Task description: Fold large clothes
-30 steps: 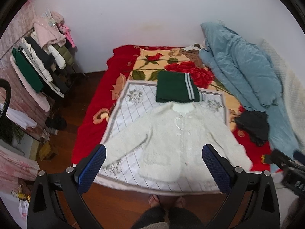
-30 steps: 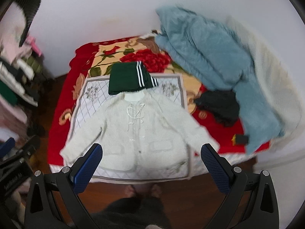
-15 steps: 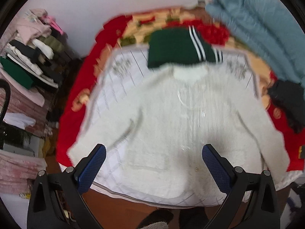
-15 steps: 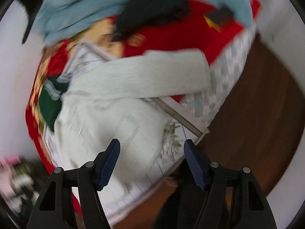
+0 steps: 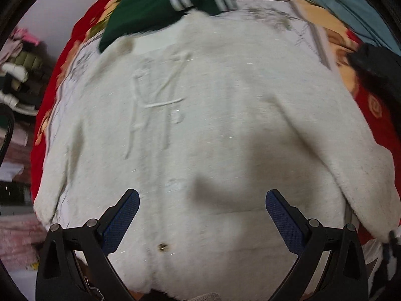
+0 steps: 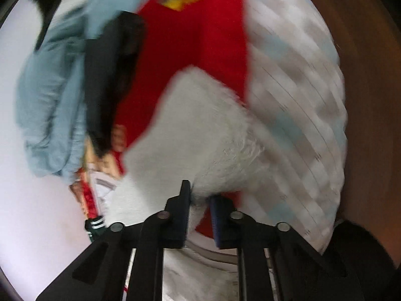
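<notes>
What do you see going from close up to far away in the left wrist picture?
Left hand-held gripper → white fuzzy jacket → green striped garment, past the jacket's collar.

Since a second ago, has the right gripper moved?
Yes. The right gripper has swung down and rightward to the white jacket's sleeve, its fingers narrowed onto the cuff; the red blanket, once far ahead, now fills its view.

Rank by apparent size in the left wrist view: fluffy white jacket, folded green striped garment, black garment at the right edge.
1. Fluffy white jacket
2. Folded green striped garment
3. Black garment, partly cropped, so unsure
</notes>
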`<state>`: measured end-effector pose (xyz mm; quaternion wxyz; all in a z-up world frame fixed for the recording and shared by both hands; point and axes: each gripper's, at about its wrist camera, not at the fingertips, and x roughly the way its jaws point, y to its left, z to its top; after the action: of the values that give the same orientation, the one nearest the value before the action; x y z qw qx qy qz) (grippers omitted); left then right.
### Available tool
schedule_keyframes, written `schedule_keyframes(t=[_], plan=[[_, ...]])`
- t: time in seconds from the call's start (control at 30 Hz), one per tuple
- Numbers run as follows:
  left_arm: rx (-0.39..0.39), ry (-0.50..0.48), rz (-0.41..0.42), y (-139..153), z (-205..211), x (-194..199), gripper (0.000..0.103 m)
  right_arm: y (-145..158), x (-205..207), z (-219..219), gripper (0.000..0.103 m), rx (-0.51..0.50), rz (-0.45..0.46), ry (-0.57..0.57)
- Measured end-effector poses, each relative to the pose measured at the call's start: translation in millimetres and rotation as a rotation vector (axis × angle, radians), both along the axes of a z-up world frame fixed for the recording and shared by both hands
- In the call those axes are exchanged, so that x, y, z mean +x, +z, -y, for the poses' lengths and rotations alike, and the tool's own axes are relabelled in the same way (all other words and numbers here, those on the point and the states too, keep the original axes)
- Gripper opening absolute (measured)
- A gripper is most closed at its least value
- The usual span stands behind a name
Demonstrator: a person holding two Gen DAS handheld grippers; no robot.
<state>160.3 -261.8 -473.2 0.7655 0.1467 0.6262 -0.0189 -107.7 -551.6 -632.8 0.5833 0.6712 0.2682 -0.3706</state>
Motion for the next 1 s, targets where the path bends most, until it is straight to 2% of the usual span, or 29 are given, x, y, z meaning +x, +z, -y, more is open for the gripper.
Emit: schedule_keyframes(t=[0.1, 0.13, 0.17, 0.27, 0.37, 0.4, 0.43, 0.5, 0.53, 0.57, 0.6, 0.63, 0.7, 0.73, 0.83, 0.93, 1.0], plan=[[-0.018, -0.029, 0.005, -6.6, 22.8, 0.9, 0.103, 2.9, 21.5, 7.4, 0.018, -0.048, 0.027, 0.073], [-0.018, -0.036, 0.001, -9.3, 27.9, 1.4, 0.103, -4.1, 28.9, 10.6, 0.026, -0.039, 0.011, 0.089], [-0.019, -0.043, -0.003, -12.8, 32.5, 2.0, 0.103, -15.9, 35.1, 12.6, 0.028, -0.018, -0.002, 0.097], [-0.015, -0.05, -0.005, -20.1, 39.0, 3.7, 0.103, -40.3, 44.0, 21.3, 0.031, 0.027, 0.069, 0.044], [-0.005, -0.042, -0.007, -23.3, 34.0, 8.1, 0.103, -36.1, 53.7, 19.2, 0.032, 0.06, 0.042, 0.015], [-0.004, -0.033, -0.007, -23.7, 30.7, 8.9, 0.103, -32.1, 50.6, 16.7, 0.039, 0.079, 0.038, -0.006], [-0.005, -0.022, -0.008, -24.0, 26.8, 9.8, 0.103, -28.7, 48.0, 14.5, 0.063, 0.085, 0.026, -0.015], [-0.01, 0.007, -0.012, -25.2, 18.2, 14.7, 0.103, -26.0, 42.2, 11.8, 0.095, 0.08, -0.046, -0.024], [-0.016, 0.017, -0.013, -25.7, 15.6, 15.9, 0.103, -28.5, 39.8, 12.6, 0.095, 0.074, -0.04, -0.038], [-0.023, 0.031, -0.012, -26.7, 11.7, 17.5, 0.103, -34.1, 44.0, 15.7, 0.093, 0.084, -0.029, -0.034], [-0.029, 0.042, -0.009, -27.7, 8.5, 18.9, 0.103, -39.2, 48.0, 18.3, 0.072, 0.095, -0.024, -0.034], [-0.036, 0.048, -0.005, -29.0, 6.6, 19.6, 0.103, -41.7, 52.7, 20.9, 0.045, 0.088, -0.044, -0.037], [-0.045, 0.051, -0.002, -31.6, 5.5, 20.6, 0.103, -38.8, 52.5, 24.1, 0.028, 0.057, -0.098, -0.036], [-0.05, 0.051, -0.003, -33.2, 4.8, 21.2, 0.103, -32.6, 58.5, 23.1, 0.023, 0.02, -0.112, -0.03], [-0.066, 0.049, -0.009, -35.8, -0.3, 23.1, 0.103, -2.6, 80.9, 11.0, 0.017, -0.115, -0.205, 0.051], [-0.084, 0.051, -0.01, -29.6, -8.9, 24.8, 0.103, 28.8, 90.9, -1.4, 0.011, -0.17, -0.241, 0.052], [-0.097, 0.058, 0.001, -20.9, -18.2, 27.0, 0.103, 50.1, 96.2, -7.4, 0.01, -0.209, -0.249, 0.061]])
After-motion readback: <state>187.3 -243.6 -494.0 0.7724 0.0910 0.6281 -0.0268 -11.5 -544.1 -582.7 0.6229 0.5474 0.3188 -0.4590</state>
